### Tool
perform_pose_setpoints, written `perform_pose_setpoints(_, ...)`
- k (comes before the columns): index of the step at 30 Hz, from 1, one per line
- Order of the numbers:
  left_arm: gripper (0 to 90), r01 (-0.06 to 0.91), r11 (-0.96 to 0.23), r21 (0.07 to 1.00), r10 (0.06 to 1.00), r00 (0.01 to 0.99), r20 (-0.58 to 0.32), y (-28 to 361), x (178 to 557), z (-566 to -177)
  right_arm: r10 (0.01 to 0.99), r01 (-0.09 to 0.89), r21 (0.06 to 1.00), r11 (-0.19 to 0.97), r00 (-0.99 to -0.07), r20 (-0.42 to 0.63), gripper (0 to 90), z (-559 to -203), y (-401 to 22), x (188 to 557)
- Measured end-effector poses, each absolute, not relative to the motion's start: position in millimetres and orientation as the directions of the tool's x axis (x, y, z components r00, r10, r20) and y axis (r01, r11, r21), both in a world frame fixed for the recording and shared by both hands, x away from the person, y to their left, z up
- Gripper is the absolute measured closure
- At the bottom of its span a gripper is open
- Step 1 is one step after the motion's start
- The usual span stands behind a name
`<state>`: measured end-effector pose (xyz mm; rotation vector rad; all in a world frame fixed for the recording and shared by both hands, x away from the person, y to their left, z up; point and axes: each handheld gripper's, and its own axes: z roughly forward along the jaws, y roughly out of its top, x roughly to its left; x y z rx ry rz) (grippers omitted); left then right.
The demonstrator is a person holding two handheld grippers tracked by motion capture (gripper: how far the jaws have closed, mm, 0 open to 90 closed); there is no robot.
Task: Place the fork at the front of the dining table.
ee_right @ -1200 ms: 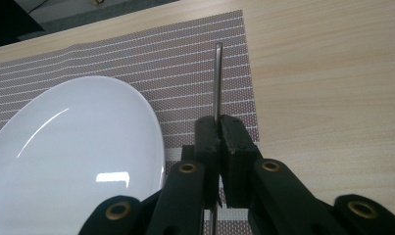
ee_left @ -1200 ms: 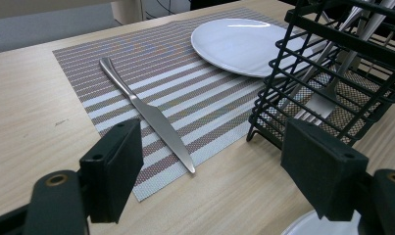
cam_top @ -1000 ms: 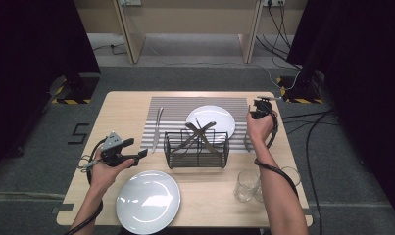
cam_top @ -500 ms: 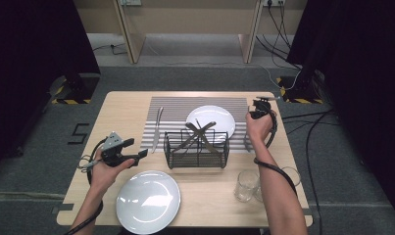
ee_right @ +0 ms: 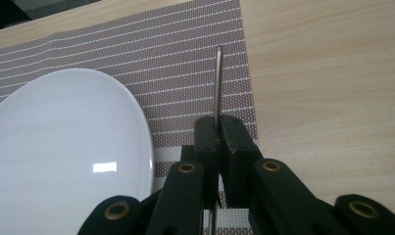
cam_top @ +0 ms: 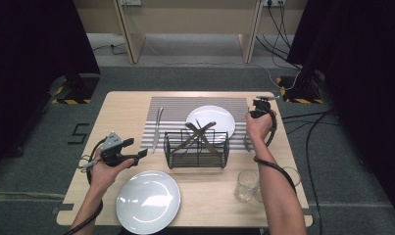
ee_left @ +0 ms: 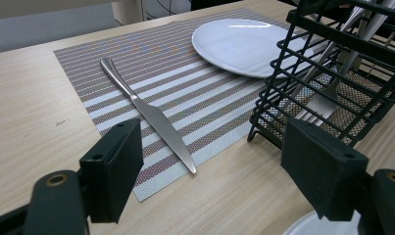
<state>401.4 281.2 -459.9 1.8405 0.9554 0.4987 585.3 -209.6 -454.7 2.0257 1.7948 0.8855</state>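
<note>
R gripper (ee_right: 218, 134): jaws clamped on a thin metal utensil (ee_right: 218, 78), edge-on; can't tell what kind. Its end sticks out ahead of my tips, over the striped mat (ee_right: 185, 58).
L gripper (ee_left: 212, 171): jaws wide apart, nothing btwn pads.
Knife (ee_left: 148, 115): flat on mat, just ahead of my L jaws, nearer the left one.
Basket (ee_left: 332, 73): black wire, cutlery inside, ahead of the right L jaw.
Plate (ee_right: 62, 147): white, just left of my R jaws.

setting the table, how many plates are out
2: one plate on the striped placemat behind the wire caddy, the other plate on the bare table near the front edge.
</note>
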Motion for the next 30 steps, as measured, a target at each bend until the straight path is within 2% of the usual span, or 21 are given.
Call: perform_pose_setpoints(30, 23.4, 0.395, -0.222, 0.892, 0.792, 0.607, -0.072, 282, 402, -460, 0.974, 0.823, 0.545, -0.162, 0.045, 0.221, 86.3, -467, -212, 593)
